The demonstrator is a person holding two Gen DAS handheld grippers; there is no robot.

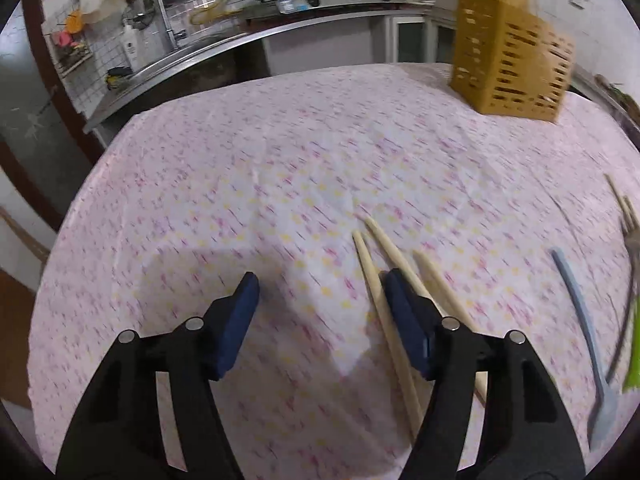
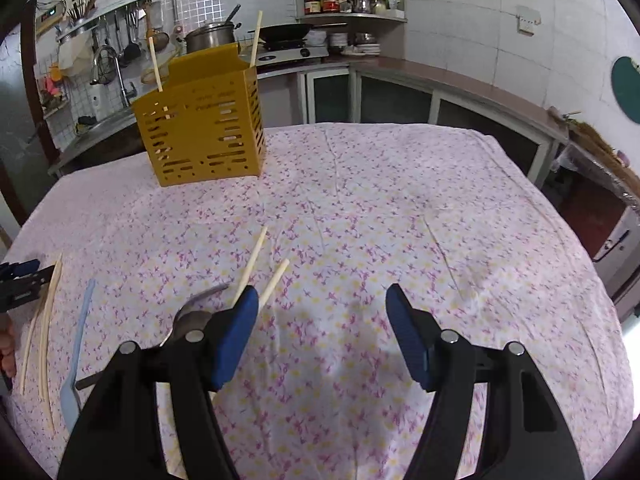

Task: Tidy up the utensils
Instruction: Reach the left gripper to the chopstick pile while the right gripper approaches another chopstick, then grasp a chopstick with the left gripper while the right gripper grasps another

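A yellow slotted utensil holder (image 2: 204, 128) stands at the far left of the table with two chopsticks (image 2: 255, 40) sticking up in it; it also shows blurred in the left wrist view (image 1: 508, 64). My left gripper (image 1: 320, 292) is open and empty above the cloth, its right finger over three loose wooden chopsticks (image 1: 372, 264). A light blue spatula (image 1: 580, 320) lies to its right. My right gripper (image 2: 320, 304) is open and empty. Two chopsticks (image 2: 252, 264) and a metal fork (image 2: 200, 300) lie by its left finger. The blue spatula (image 2: 80, 332) and more chopsticks (image 2: 50, 320) lie at the left.
The table carries a pink flowered cloth (image 2: 380, 220). Kitchen counters with a stove (image 2: 288, 50), pots and a sink (image 2: 108, 80) stand behind. The left gripper shows at the left edge of the right wrist view (image 2: 20, 280). A green object (image 1: 634, 352) lies at the right edge.
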